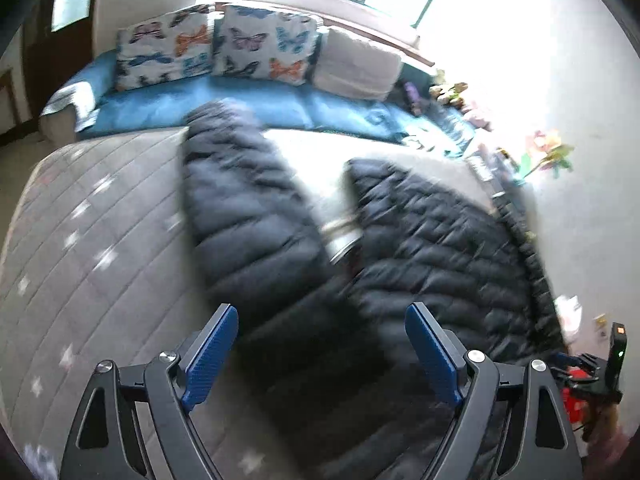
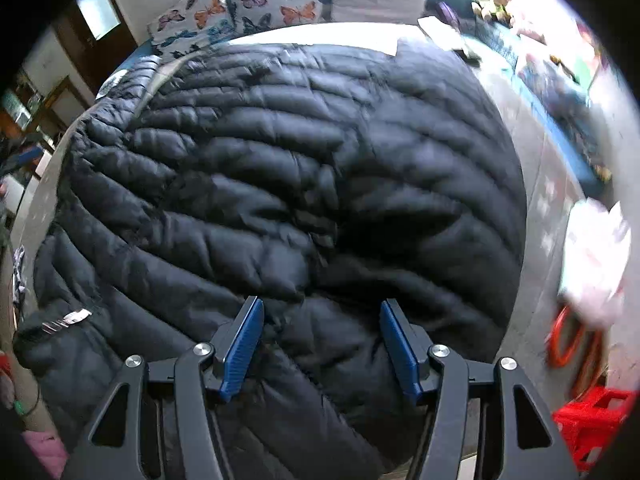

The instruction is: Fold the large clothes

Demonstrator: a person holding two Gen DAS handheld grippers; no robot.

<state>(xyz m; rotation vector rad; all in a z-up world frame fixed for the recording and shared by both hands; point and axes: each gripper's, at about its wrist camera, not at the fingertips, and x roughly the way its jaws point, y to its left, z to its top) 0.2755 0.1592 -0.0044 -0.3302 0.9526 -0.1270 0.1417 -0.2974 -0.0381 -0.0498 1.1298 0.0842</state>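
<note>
A large black quilted puffer jacket [image 1: 432, 256] lies spread on a grey quilted bed cover [image 1: 100, 248]. In the left wrist view one sleeve [image 1: 244, 200] stretches away toward the sofa, apart from the body. My left gripper [image 1: 322, 344] is open and empty, its blue pads just above the jacket's near part. In the right wrist view the jacket [image 2: 280, 168] fills most of the frame. My right gripper [image 2: 322, 336] is open and empty, close over the jacket's near edge. The left wrist view is blurred.
A blue sofa [image 1: 224, 104] with butterfly cushions [image 1: 260, 44] and a white cushion [image 1: 356, 64] stands beyond the bed. Toys and flowers [image 1: 548, 152] line the right wall. A red stool [image 2: 588, 420], an orange ring [image 2: 568, 336] and a white bag [image 2: 596, 256] are at the right.
</note>
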